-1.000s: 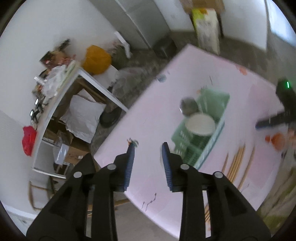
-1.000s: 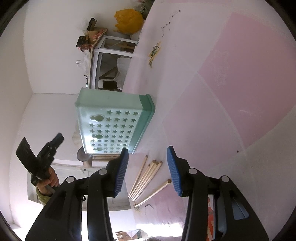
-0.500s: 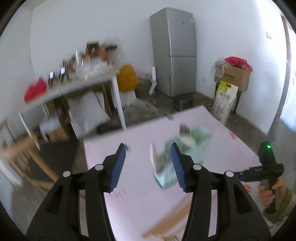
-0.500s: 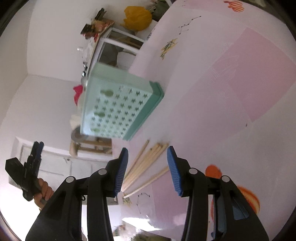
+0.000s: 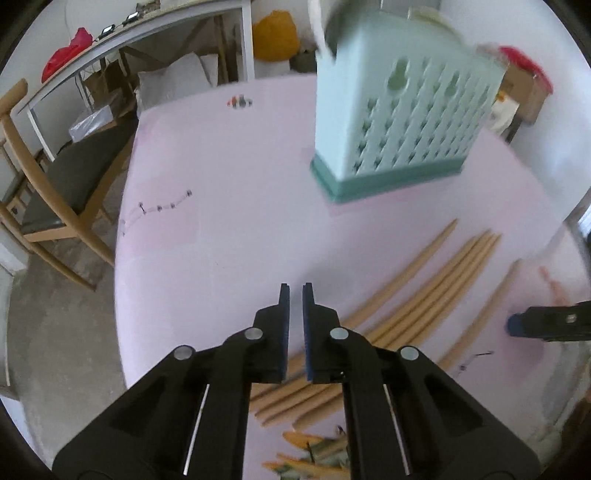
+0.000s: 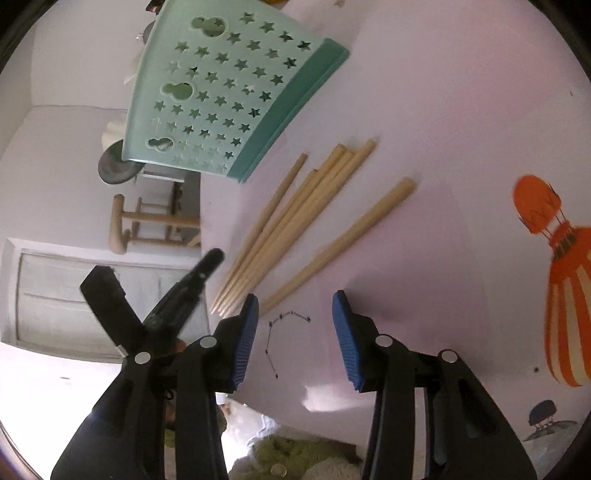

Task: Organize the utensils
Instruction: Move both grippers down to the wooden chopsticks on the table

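Several wooden chopsticks [image 5: 443, 275] lie in a loose bundle on the pink table [image 5: 221, 166], with one more chopstick [image 5: 484, 314] lying apart to the right. My left gripper [image 5: 295, 291] points down at the table just left of the bundle, shut with nothing between its pads. My right gripper [image 6: 295, 306] stands open and empty over the thin ends of the chopsticks [image 6: 291, 221]. A mint-green star-holed basket [image 5: 399, 122] [image 6: 221, 99] stands beyond them. Each view catches the other gripper: the right gripper [image 5: 517, 325] and the left gripper [image 6: 212, 256].
A wooden chair [image 5: 55, 177] stands off the table's left edge, with a white shelf table [image 5: 147, 33] and a yellow bag [image 5: 275, 35] behind it. A dark bowl [image 6: 114, 166] pokes out of the basket. An orange balloon print [image 6: 565, 288] marks the tablecloth.
My left gripper came down close to the table beside the chopsticks and its jaws went from wide apart to shut. My right gripper slid nearer the chopsticks, still open.
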`<state>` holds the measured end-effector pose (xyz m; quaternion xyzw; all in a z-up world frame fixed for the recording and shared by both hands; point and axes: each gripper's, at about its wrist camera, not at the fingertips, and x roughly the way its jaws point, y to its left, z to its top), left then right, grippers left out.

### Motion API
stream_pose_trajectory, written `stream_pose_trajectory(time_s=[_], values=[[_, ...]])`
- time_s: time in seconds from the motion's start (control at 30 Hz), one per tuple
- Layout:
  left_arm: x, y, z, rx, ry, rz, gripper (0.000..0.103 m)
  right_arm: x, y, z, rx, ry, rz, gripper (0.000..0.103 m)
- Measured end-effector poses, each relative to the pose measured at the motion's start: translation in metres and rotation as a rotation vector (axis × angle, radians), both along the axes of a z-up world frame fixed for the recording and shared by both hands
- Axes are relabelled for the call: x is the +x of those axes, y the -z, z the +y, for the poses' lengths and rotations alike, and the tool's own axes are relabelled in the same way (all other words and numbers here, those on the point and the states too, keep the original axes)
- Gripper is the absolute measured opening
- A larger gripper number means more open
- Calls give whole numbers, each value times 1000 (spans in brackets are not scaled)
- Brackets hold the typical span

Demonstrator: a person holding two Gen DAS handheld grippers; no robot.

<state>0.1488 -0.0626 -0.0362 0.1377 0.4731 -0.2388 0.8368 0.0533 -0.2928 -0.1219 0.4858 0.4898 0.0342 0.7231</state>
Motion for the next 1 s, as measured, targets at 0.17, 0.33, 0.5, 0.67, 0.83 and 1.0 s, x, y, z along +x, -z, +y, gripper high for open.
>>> stream_pose_trajectory(time_s=[0.17,0.33,0.5,0.67,0.83,1.0], values=[[-12,-2,-8,4,16,9,2,9,-1,5,-38,17,13,36],[-28,0,-8,-150,44,190,1,18,-2,6,-93,33,26,24],[-39,11,-8,-349,45,413,0,22,-5,5,-202,34,25,15],[-63,25,-14,-459,62,528,0,19,-8,-2,-287,12,12,5],[-73,26,-23,-457,87,507,0,21,-18,6,-432,-64,-2,5],[-70,21,-31,-425,75,440,0,23,-25,12,-559,-119,-5,5]])
